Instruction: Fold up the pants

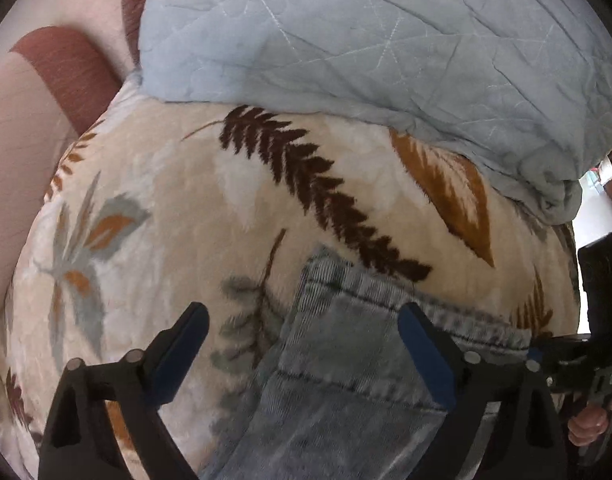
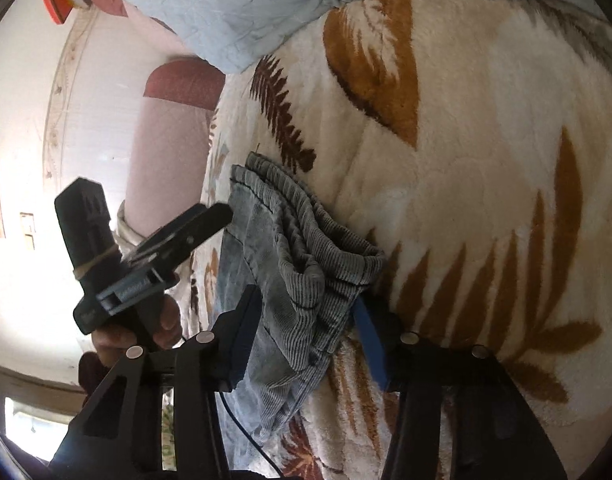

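Observation:
The pants [image 1: 345, 364] are light blue-grey corduroy and lie on a cream blanket with a leaf pattern [image 1: 186, 200]. In the left wrist view, my left gripper [image 1: 302, 314] hangs open just above the pants' stitched edge. Its blue-padded fingers are wide apart and stand either side of the cloth without pressing it. In the right wrist view, the pants [image 2: 274, 240] bunch up into folds between the pads of my right gripper [image 2: 306, 312], which is shut on that bunch. A hand [image 2: 162, 320] holding the left gripper shows at the left there.
A light blue quilt [image 1: 365, 40] is heaped at the back of the bed, over the blanket's far edge. A maroon and pink headboard [image 2: 174, 128] stands by a white wall. The bed's edge drops away at the left of the right wrist view.

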### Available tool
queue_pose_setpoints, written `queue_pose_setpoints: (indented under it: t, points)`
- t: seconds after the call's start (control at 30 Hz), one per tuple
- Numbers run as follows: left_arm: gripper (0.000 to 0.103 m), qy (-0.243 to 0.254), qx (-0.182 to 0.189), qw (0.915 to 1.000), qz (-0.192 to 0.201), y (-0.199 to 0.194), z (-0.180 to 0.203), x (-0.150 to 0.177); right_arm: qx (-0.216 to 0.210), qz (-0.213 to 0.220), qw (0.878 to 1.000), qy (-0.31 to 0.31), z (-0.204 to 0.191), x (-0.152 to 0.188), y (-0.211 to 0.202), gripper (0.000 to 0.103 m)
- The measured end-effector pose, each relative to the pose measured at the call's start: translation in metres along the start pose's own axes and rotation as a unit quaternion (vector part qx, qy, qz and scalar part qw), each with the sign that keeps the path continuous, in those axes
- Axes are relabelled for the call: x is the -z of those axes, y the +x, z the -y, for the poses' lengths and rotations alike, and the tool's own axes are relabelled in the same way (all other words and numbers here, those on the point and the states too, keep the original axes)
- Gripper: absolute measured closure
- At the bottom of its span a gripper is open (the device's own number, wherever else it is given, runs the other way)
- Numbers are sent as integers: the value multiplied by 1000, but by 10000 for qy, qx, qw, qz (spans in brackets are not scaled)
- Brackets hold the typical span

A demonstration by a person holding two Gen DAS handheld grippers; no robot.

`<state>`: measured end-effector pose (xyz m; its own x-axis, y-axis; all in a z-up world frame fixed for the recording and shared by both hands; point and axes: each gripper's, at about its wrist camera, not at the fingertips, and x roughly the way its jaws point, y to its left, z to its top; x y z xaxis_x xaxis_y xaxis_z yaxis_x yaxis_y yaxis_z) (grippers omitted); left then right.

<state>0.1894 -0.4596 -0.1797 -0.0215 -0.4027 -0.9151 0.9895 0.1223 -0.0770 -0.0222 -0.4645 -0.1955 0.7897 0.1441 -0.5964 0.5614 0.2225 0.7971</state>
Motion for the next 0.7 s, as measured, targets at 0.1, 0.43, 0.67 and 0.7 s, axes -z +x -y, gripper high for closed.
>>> queue_pose_setpoints:
  t: [0.1, 0.43, 0.67, 0.7]
  points:
    - [17, 42, 196, 9998, -67, 9, 2, -5, 9, 12, 10000, -10, -2, 0, 3, 57]
    - [45, 314, 572, 9976, -211, 29, 14, -10, 39, 17, 10000, -56, -4, 2, 3, 57]
    - [61, 178, 660, 9976, -94, 28, 13, -10, 91, 42, 9998, -179, -8, 5, 4, 60]
    - [63, 153, 652, 9977, -65, 27, 12, -9, 136, 58, 9996, -236, -9, 5, 5, 61]
